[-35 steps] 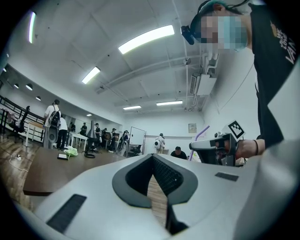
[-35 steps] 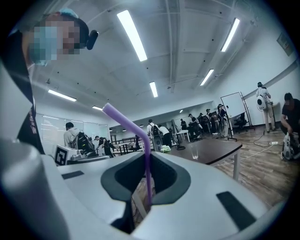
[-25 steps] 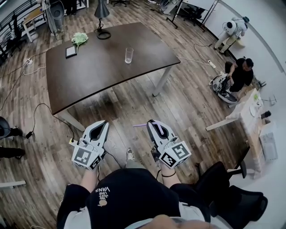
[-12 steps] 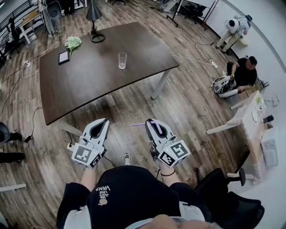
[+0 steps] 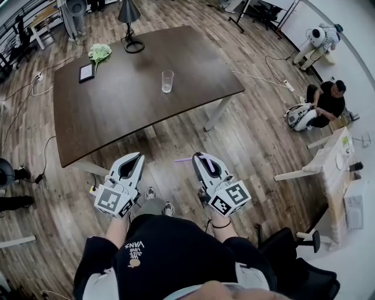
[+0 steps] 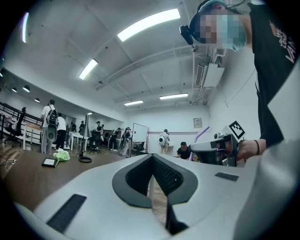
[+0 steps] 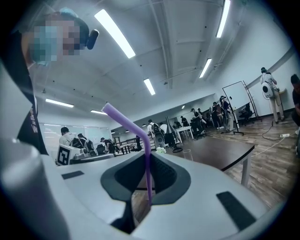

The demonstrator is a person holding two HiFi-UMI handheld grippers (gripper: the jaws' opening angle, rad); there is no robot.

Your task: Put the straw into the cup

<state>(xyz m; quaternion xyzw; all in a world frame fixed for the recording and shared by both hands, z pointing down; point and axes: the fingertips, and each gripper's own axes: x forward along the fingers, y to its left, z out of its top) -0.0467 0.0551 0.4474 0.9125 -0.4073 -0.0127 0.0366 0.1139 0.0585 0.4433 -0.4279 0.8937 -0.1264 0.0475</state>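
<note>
— What's the flat dark thing (image 5: pixel 87 71) at the far left corner of the table (image 5: pixel 193 64)?

— Too small to tell: a tablet, a notebook. The pale green bundle (image 5: pixel 99 53) just beyond it on the table is no clearer.

— The lamp (image 5: pixel 130 13) at the table's far edge?

— Cut off by the picture's top edge.

— And the straw (image 7: pixel 146 154)?

— Its lower end is hidden between the right gripper's (image 5: pixel 199 157) jaws (short of the table's near edge). In the right gripper view the cup (image 5: pixel 167 81) on the table is a faint speck — its contents can't be made out.

— The people (image 6: pixel 51 124) beyond the table?

— Too small for any detail.
</note>
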